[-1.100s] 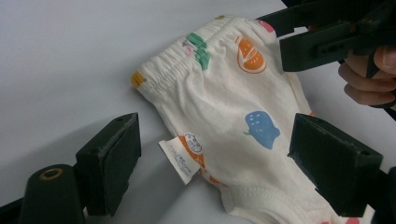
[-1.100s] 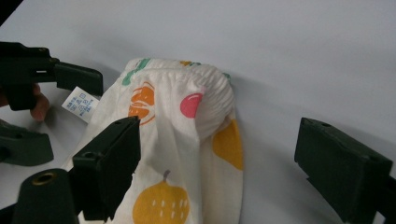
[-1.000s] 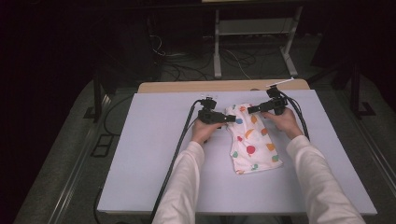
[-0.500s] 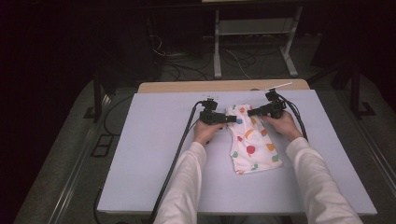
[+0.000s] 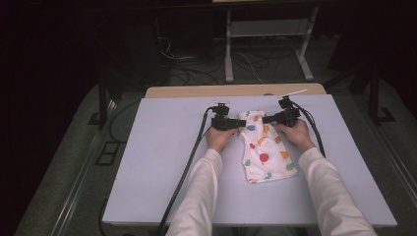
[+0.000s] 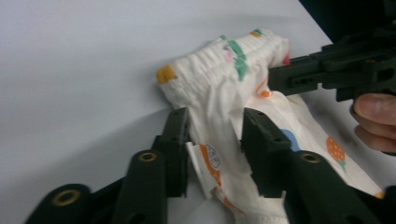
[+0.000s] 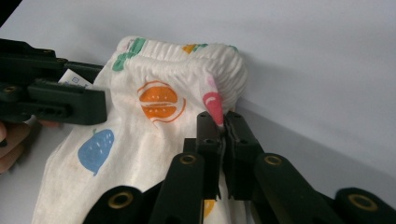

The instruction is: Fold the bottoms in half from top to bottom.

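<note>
Both tongs have just been closing on the white fruit-print cotton garment (image 5: 264, 147): right gripper (image 7: 222, 122) clenches its waistband at 2 o'clock, left gripper (image 6: 212, 122) bunches fabric at 10 o'clock, so a lift looks possible.

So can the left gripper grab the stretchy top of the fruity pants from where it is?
Probably yes. The left gripper already has the pants bunched between its jaws, which have just been closing, just below the waistband. Nothing blocks it; the right gripper pinches the other side.

Pale lavender table (image 5: 147, 162) on grey floor (image 5: 64, 187); wooden edge (image 5: 196, 91) at its far side. Dark room behind, white frame legs (image 5: 228, 59), loose floor cables (image 5: 246, 61).
</note>
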### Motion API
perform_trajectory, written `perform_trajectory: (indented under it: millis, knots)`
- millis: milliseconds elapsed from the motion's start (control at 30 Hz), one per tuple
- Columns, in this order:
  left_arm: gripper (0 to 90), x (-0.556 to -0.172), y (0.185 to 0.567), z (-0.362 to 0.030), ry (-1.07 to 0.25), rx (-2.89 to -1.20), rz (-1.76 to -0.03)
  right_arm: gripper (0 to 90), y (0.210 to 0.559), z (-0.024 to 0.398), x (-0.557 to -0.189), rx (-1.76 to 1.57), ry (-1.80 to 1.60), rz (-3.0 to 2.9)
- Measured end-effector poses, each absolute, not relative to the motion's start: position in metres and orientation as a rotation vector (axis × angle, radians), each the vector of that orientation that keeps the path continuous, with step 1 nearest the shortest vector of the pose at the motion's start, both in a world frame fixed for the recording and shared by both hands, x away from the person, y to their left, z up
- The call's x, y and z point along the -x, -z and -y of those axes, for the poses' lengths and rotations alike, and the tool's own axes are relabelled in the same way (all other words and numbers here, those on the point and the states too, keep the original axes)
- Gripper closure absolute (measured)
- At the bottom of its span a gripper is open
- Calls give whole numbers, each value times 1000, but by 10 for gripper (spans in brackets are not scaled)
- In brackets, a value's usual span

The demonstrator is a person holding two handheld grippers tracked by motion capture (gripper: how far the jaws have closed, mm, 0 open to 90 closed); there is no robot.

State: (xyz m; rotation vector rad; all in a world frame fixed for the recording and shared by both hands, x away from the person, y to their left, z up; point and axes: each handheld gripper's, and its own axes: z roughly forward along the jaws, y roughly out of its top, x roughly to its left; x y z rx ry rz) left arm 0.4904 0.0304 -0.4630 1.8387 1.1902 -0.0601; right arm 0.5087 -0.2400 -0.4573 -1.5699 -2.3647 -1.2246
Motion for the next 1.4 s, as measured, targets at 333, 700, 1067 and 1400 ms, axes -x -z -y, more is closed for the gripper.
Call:
perform_trajectory:
  millis: [333, 700, 1067, 1400]
  knots:
    - [863, -489, 460, -20, 4, -1889, -1158, 874, 457, 248, -506, 1579, 1287, 2260]
    - [872, -480, 444, -20, 3, -1888, -1100, 875, 444, 259, -492, 1573, 1381, 2251]
    - [875, -473, 434, -27, 7, -1842, -1052, 875, 432, 264, -480, 1555, 1403, 2292]
    - [875, -463, 428, -29, 13, -1828, -1002, 874, 418, 267, -465, 1512, 1466, 2330]
